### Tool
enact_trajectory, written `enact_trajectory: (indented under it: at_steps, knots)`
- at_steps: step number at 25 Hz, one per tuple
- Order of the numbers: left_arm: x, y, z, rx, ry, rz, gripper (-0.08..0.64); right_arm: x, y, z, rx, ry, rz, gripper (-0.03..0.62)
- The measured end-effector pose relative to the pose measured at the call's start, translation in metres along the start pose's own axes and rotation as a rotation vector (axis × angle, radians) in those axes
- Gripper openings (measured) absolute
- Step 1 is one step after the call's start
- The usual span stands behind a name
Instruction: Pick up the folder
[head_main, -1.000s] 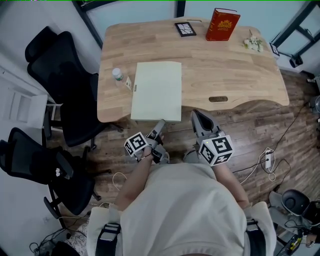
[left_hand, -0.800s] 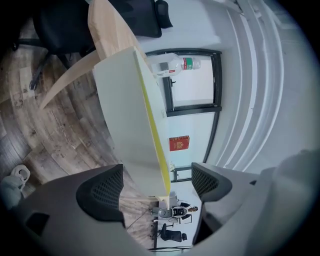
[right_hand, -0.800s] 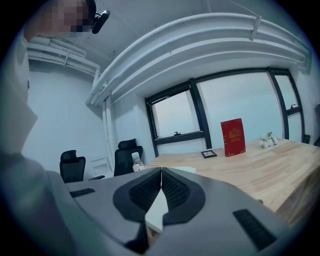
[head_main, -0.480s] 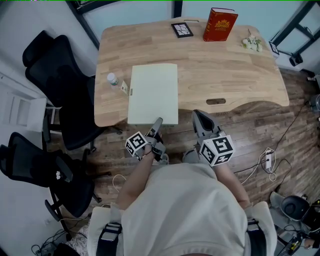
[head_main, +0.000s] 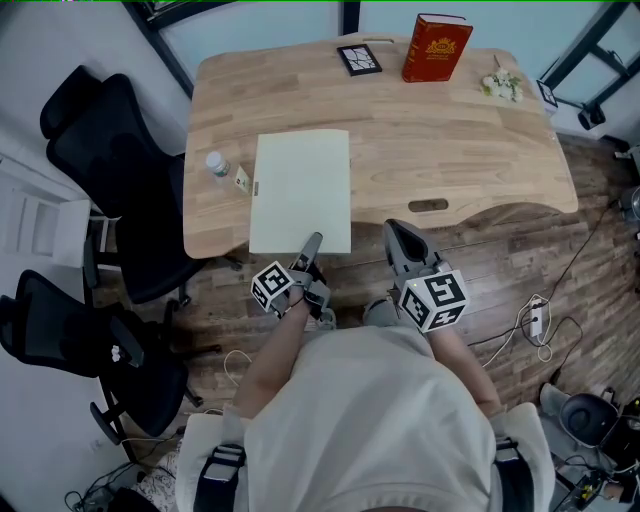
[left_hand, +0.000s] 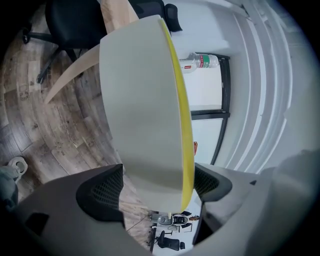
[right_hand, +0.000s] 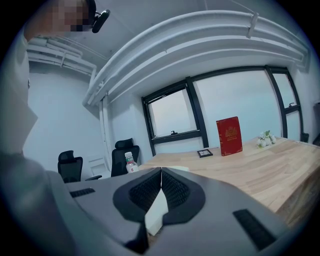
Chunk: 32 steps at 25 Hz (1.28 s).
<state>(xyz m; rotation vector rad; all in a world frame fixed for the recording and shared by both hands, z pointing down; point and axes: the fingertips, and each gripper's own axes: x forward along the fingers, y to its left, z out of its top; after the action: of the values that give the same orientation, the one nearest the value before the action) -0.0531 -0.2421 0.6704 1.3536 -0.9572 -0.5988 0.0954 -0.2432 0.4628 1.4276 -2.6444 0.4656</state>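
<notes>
The folder (head_main: 300, 190) is a pale cream sheet lying flat on the wooden desk (head_main: 460, 150), with its near end at the desk's front edge. My left gripper (head_main: 312, 240) reaches that near end. In the left gripper view the folder (left_hand: 140, 100) shows its pale face and a yellow edge, and its end lies between the jaws. The left gripper (left_hand: 157, 187) has just been opening and stands wide open, its pads off the folder. My right gripper (head_main: 395, 232) hovers just off the desk's front edge, right of the folder. Its jaws (right_hand: 161, 172) are shut on nothing.
A water bottle (head_main: 213, 163) and a small tag (head_main: 242, 179) stand left of the folder. At the back of the desk are a red book (head_main: 437, 47), a black frame (head_main: 359, 59) and flowers (head_main: 503, 86). Black office chairs (head_main: 100, 140) stand to the left.
My left gripper has edged forward and a little lower onto the folder's near end. The right gripper looks much the same, still shut.
</notes>
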Motion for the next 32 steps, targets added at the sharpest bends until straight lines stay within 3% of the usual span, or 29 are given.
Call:
enact_trajectory:
  at_steps: [7,13,26,32]
  knots:
    - [0.012,0.002,0.001,-0.024,-0.026,-0.011,0.405,0.002,-0.011,0.000,-0.002,0.009,0.005,0.019]
    - [0.024,-0.005,0.010,-0.090,-0.096,-0.086,0.405,0.006,-0.020,-0.001,-0.012,0.023,0.013,0.018]
    - [0.031,0.000,0.018,-0.114,-0.144,-0.057,0.402,0.011,-0.033,0.003,-0.033,0.034,0.031,0.018]
    - [0.030,-0.002,0.018,-0.108,-0.132,-0.058,0.347,0.010,-0.031,0.002,-0.029,0.035,0.034,0.018]
